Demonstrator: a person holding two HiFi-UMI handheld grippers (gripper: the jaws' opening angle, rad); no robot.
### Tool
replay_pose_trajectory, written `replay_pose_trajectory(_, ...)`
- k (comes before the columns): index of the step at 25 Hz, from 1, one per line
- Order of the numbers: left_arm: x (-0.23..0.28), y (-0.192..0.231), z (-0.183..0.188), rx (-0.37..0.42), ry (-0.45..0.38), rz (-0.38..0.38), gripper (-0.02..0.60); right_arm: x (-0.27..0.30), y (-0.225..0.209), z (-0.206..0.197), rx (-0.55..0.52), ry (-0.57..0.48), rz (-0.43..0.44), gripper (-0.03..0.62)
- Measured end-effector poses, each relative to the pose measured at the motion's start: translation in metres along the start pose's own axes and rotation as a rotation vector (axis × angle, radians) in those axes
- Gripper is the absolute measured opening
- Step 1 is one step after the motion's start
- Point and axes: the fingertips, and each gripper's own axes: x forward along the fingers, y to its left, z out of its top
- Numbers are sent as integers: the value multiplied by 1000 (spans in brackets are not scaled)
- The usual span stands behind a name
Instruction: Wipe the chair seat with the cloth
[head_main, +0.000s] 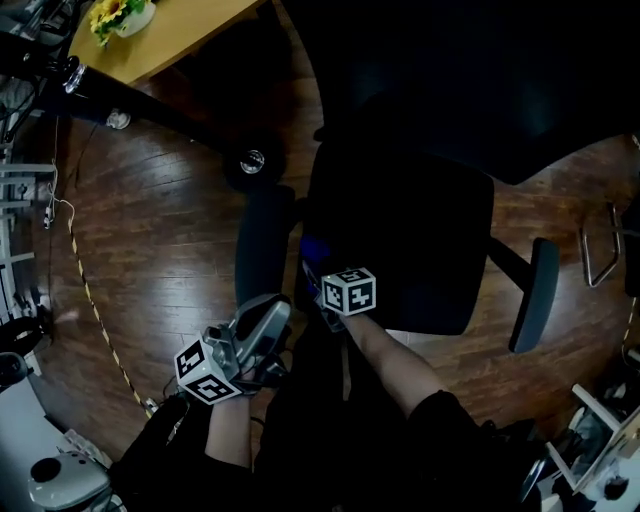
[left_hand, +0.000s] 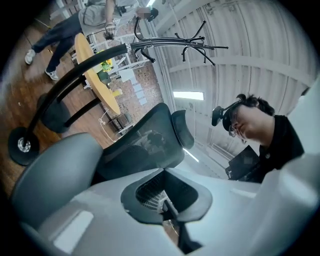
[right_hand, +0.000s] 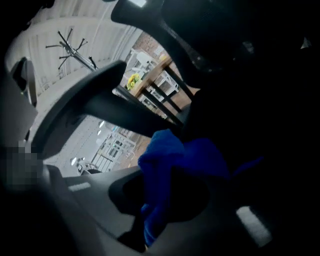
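Your right gripper (head_main: 335, 300) sits in the lower middle of the head view, at the near left edge of the black chair seat (head_main: 410, 225), with its marker cube facing up. It is clenched on the blue cloth (right_hand: 170, 165). In the right gripper view the cloth fills the gap between the jaws at the lower middle of the frame and bunches up and outward beyond their tips. In the head view only a small blue patch of the cloth (head_main: 313, 250) shows. It lies just above the right gripper, against the left edge of the seat and just beside the left armrest (head_main: 262, 240). From the head view you cannot tell how much of the cloth lies flat on the seat, since the seat is very dark.

Your left gripper (head_main: 255, 335) is in the lower left of the head view, off the seat and over the wooden floor (head_main: 150, 220), just below the near end of the left armrest. In the left gripper view its jaws are pressed together with nothing between them, and they point up past the grey armrest (left_hand: 55, 170) toward the mesh chair back (left_hand: 150, 137).

The right armrest (head_main: 530, 295) stands at the right of the seat. A wooden bench (head_main: 170, 35) with yellow flowers (head_main: 115, 12) fills the upper left corner of the head view, well apart from both grippers.
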Motion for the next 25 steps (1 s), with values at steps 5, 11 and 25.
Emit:
replay_pose_trajectory(5,-7,4,0,1,6,12,-8,-4,-9,-6,-44,-21,18,61)
replay_pose_trajectory(11,8,-2,-5,-2,45,-31,-8,-51,-69,-13,-11,-50,-142,61)
replay_pose_trajectory(25,80,-30,-43,-29,188,-180,-8,-306,-248,-9,214,-305,-626,61)
